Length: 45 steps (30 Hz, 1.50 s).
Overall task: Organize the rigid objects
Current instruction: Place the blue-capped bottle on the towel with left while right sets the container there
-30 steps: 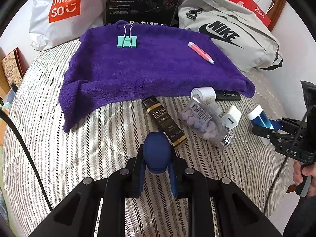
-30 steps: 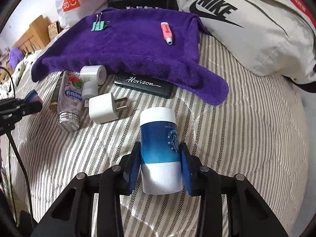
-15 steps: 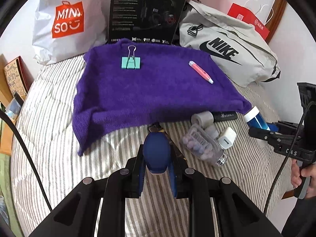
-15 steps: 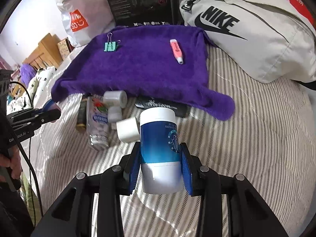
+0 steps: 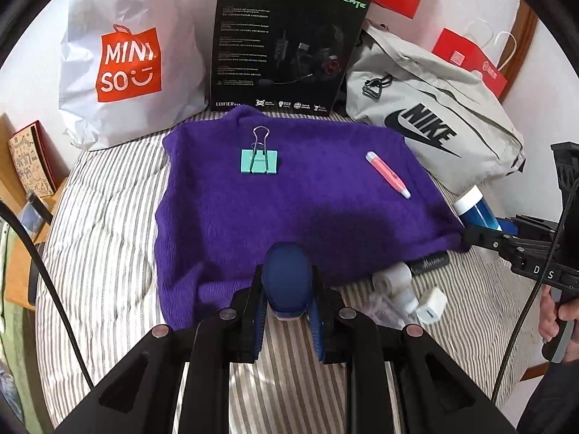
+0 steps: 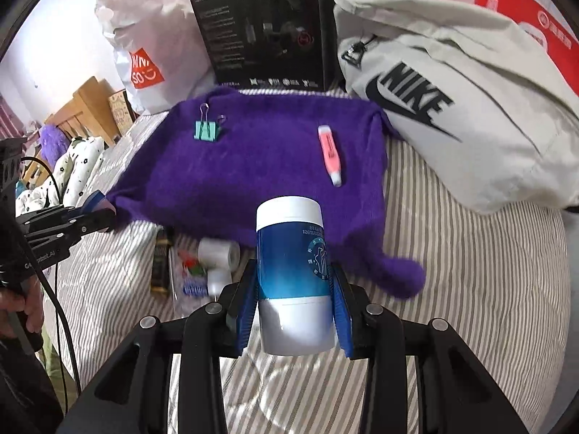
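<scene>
My left gripper is shut on a dark blue rounded object, held above the near edge of the purple towel. My right gripper is shut on a blue and white bottle, held above the towel's near right corner. On the towel lie a teal binder clip and a pink highlighter; both also show in the right wrist view, the clip and the highlighter.
Near the towel's front edge on the striped bed lie a white tape roll, a white charger, a black Horizon case, a clear bottle and a dark box. A Miniso bag, a black box and a Nike bag stand behind.
Both grippers have risen and moved forward toward the towel with their objects held. The loose items on the bed now sit lower and smaller in view.
</scene>
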Motion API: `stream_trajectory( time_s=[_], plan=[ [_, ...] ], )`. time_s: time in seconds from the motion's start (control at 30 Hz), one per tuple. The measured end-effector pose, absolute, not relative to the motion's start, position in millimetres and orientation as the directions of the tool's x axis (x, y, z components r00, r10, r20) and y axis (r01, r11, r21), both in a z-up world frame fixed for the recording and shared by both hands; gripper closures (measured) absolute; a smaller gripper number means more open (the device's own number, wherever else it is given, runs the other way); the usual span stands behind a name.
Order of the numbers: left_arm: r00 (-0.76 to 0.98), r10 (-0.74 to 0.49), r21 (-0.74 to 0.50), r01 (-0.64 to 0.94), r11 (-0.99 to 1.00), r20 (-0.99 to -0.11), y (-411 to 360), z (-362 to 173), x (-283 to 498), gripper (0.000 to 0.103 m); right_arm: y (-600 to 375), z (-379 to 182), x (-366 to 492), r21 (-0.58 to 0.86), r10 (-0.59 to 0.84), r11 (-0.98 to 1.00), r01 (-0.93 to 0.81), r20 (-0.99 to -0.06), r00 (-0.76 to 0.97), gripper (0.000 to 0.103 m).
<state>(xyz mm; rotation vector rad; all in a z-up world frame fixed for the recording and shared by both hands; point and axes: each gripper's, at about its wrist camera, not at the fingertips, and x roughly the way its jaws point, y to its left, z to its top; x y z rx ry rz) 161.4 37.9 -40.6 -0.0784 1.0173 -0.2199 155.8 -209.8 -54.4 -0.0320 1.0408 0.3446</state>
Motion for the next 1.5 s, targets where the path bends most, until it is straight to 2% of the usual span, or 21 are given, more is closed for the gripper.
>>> stream_trajectory(
  time_s=[0.23, 0.77, 1.03, 1.5],
  plan=[
    [0.497, -0.235, -0.198, 0.127, 0.972, -0.835, 41, -51, 194, 0.083, -201, -55, 189, 0.154, 0.278, 0.944, -0.291, -0.847, 0.454, 0.065],
    [0.507, -0.197, -0.183, 0.079, 0.98, -0.839, 60, -77, 264, 0.083, -190, -98, 240, 0.116, 0.236, 0.947, -0.3, -0.885, 0.401, 0.065],
    [0.5, -0.143, -0.13, 0.061, 0.99, -0.854, 62, -90, 297, 0.083, -191, -110, 242, 0.08, 0.204, 0.946, -0.314, -0.899, 0.387, 0.065],
    [0.48, -0.099, -0.068, 0.082, 0.994, -0.872, 54, -103, 306, 0.082, -184, -121, 244, 0.049, 0.187, 0.936, -0.348, -0.909, 0.374, 0.065]
  ],
)
